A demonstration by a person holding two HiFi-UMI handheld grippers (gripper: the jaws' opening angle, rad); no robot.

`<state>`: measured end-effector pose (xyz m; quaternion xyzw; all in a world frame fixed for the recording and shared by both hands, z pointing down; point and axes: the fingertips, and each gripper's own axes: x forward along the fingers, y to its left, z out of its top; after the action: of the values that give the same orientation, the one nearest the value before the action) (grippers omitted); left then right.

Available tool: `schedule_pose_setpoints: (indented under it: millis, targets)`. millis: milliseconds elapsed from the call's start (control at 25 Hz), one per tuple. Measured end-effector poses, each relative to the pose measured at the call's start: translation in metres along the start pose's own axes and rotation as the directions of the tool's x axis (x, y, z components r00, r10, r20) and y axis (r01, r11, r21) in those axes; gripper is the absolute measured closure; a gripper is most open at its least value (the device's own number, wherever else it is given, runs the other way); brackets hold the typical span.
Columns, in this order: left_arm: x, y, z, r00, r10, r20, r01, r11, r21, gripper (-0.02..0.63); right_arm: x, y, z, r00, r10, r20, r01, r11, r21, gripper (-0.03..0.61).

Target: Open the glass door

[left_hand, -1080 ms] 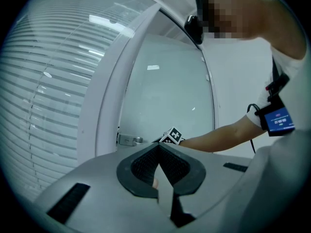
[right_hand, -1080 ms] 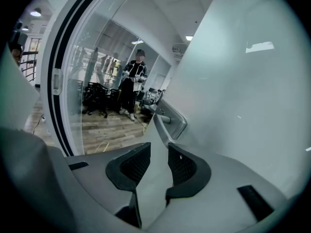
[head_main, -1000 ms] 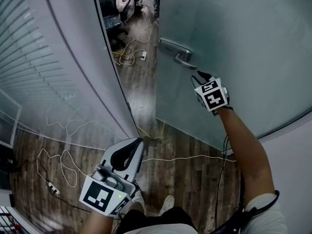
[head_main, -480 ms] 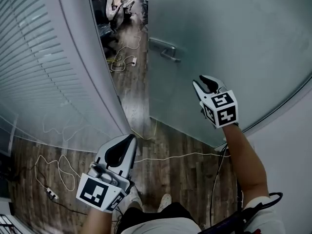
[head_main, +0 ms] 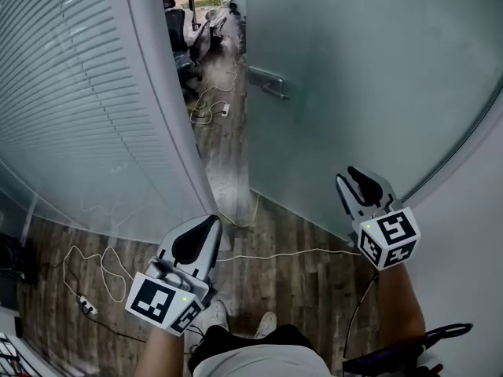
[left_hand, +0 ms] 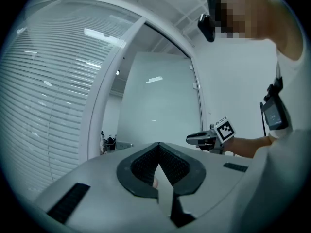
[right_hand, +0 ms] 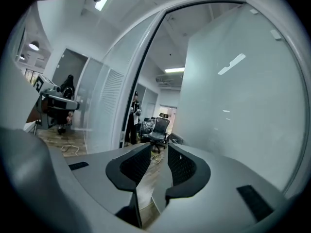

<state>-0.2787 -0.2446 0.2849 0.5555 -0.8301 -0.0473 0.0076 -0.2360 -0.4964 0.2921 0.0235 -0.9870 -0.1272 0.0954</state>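
Observation:
The frosted glass door (head_main: 354, 93) stands ajar, swung away from me, with its metal lever handle (head_main: 269, 82) near the free edge. My right gripper (head_main: 351, 181) hangs well short of the handle, close to the door's lower pane. Its jaws are open with only floor showing between them (right_hand: 159, 147). My left gripper (head_main: 214, 221) is low in front of the doorway gap, shut and empty (left_hand: 159, 145). The left gripper view also shows the right gripper (left_hand: 190, 139) beside the door (left_hand: 155, 110).
A frosted glass wall with blind stripes (head_main: 71, 108) and a white frame post (head_main: 157, 93) bound the gap on the left. Cables (head_main: 102, 265) and a power strip (head_main: 86, 307) lie on the wood floor. Office chairs (head_main: 179, 42) stand beyond the doorway. My shoes (head_main: 267, 324) are below.
My right gripper has drawn back from the door handle toward me, down and to the right in the head view. The left gripper has shifted a little forward.

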Motion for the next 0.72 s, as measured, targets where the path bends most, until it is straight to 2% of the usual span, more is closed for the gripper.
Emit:
schedule_pose_setpoints:
  millis: [160,360,560,720]
  targets:
    - [-0.019,-0.002,0.006,1.000,-0.018,0.014,0.018,1.000,0.000,0.615,-0.048,0.034,0.000,0.998,-0.030,0.056,0.029,0.999,0.016,0.465]
    - [-0.036,-0.004,0.002,0.998,-0.065,0.022,0.065,0.998,0.006,0.615,-0.100,0.070,-0.005,0.991,-0.054,0.122,0.045,0.996,0.079,0.468]
    - [-0.058,0.002,-0.001,0.992,-0.124,0.018,0.124,0.992,0.003,0.615,-0.129,0.093,0.003,0.982,-0.140,0.127,0.122,0.983,0.140,0.468]
    - [-0.090,0.014,0.005,0.986,-0.166,0.020,0.166,0.986,0.003,0.615,-0.144,0.131,0.018,0.976,-0.180,0.120,0.161,0.975,0.153,0.468]
